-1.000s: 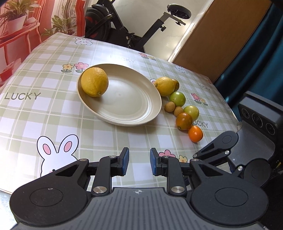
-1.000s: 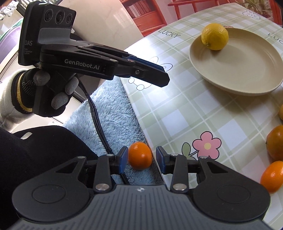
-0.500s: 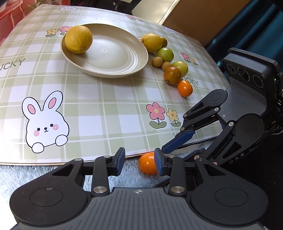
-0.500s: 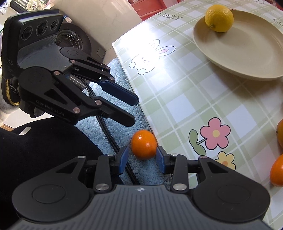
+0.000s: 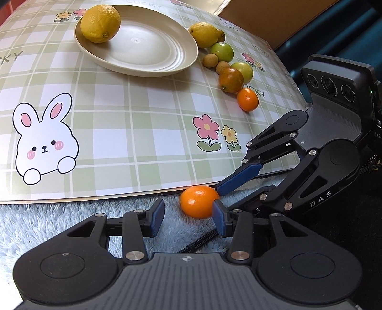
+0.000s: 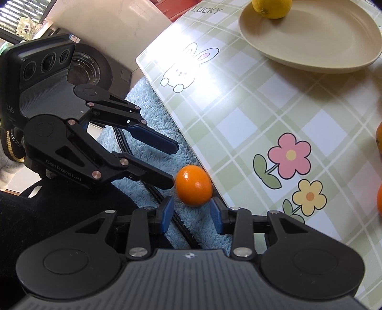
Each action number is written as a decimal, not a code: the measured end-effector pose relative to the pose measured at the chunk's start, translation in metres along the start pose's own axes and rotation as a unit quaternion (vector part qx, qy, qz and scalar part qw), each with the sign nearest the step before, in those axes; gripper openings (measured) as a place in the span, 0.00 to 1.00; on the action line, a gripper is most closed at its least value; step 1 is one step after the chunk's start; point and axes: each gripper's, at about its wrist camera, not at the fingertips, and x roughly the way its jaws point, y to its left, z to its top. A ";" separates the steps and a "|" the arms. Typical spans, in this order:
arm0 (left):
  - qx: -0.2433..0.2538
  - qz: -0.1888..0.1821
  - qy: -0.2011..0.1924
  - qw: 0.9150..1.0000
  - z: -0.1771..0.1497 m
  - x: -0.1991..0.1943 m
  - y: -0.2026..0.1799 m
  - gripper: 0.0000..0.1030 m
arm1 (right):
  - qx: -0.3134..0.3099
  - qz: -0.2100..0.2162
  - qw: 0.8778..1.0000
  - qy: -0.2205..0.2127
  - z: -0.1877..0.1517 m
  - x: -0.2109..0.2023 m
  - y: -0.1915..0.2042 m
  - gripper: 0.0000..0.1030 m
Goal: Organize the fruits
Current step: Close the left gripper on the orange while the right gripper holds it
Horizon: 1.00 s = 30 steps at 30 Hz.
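A small orange (image 6: 193,186) hangs just off the table's near edge, over a fluffy blue cloth. My right gripper (image 6: 191,211) is shut on it, one pad on each side. My left gripper (image 5: 188,215) points down at the same orange (image 5: 198,201) and its jaws are opening. One of its fingertips (image 6: 172,181) sits against the fruit's side, and the fruit is not between its pads. On the table a beige plate (image 5: 143,69) carries a lemon (image 5: 100,22). A second lemon (image 5: 204,34) and several small green, brown and orange fruits (image 5: 230,80) lie in a row beside the plate.
The checked tablecloth's near edge (image 5: 95,196) runs right behind the held orange. Below it are the blue cloth (image 5: 47,221) and a black cable (image 5: 200,240). A gloved hand (image 6: 9,143) holds the left gripper. Dark clothing (image 6: 35,214) fills the lower left.
My left gripper has tipped down from the tabletop to the table's edge, come up to the orange, and its jaws have parted. The right gripper has kept the orange, rolling slightly.
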 end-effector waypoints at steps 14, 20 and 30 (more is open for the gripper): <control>-0.013 -0.033 0.010 0.999 0.002 0.007 0.006 0.34 | 0.030 0.024 0.999 -0.001 -0.002 0.012 -0.012 0.31; -0.019 -0.036 0.003 0.999 0.003 0.005 0.005 0.35 | 0.023 0.018 0.999 -0.013 -0.005 0.007 -0.008 0.20; -0.024 -0.034 -0.009 0.999 0.003 -0.005 0.005 0.35 | 0.023 0.023 0.999 -0.033 -0.011 0.000 -0.007 0.20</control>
